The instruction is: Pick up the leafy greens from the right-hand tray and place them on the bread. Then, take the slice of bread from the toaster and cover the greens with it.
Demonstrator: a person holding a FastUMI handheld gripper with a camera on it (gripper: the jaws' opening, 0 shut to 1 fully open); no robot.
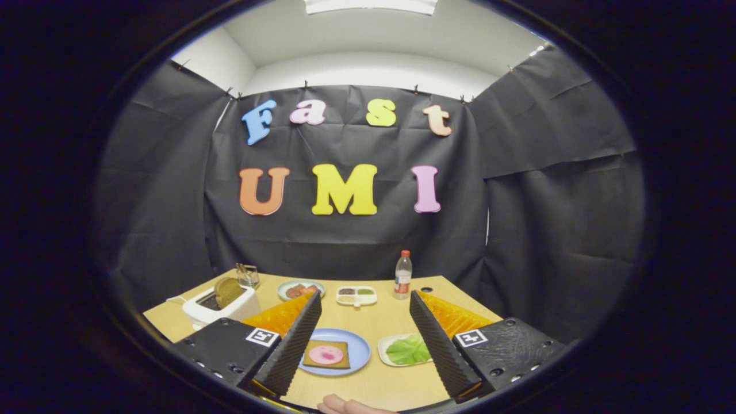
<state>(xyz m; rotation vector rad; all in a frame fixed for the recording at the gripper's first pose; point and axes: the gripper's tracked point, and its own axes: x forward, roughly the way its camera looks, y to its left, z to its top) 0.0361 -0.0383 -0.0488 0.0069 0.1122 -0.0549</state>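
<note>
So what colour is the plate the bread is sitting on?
Light blue plate, seen in the gripper view between the open gripper fingers, with the bread on it.

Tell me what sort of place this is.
Likely a staged kitchen-style booth: a wooden table draped round with black cloth, a white toaster holding bread, and a blue plate between the open gripper fingers.

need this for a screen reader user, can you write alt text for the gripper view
The gripper hovers open above a wooden table, holding nothing; between its fingers lie a blue plate with bread and a white tray of leafy greens. Beyond the left finger, a white toaster holds a bread slice.
</note>
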